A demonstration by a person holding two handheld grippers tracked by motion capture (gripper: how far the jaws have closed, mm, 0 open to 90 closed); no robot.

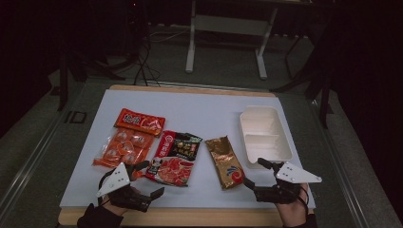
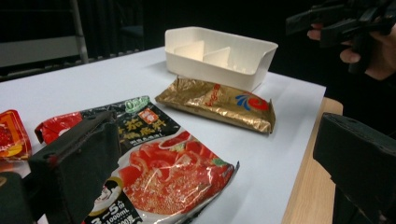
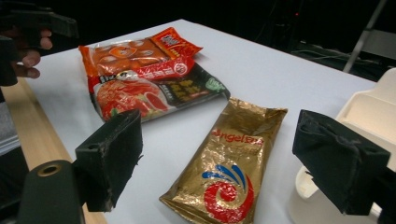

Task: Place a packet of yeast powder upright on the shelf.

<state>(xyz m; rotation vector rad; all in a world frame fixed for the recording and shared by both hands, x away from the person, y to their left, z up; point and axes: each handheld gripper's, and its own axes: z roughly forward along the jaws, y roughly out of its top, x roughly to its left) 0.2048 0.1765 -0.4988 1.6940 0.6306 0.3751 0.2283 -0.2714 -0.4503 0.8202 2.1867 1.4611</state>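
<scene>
Three packets lie on a white board (image 1: 204, 107). An orange snack bag (image 1: 127, 140) is at the left. Beside it lies a red and black tomato packet (image 1: 173, 157) (image 2: 159, 163), and right of that a gold packet (image 1: 225, 161) (image 3: 243, 126). My left gripper (image 1: 147, 179) (image 2: 219, 168) hovers near the board's front edge, just in front of the tomato packet. Its jaws stand wide and nothing is between them. My right gripper (image 1: 256, 173) (image 3: 226, 163) is open at the gold packet's near end, its jaws apart on either side without touching it.
A white divided tray (image 1: 242, 128) (image 2: 233, 70) (image 3: 369, 112) stands at the right of the board, beyond the right gripper. The wooden table edge (image 1: 190, 216) runs along the front. Dark floor and a table frame (image 1: 225, 23) lie behind.
</scene>
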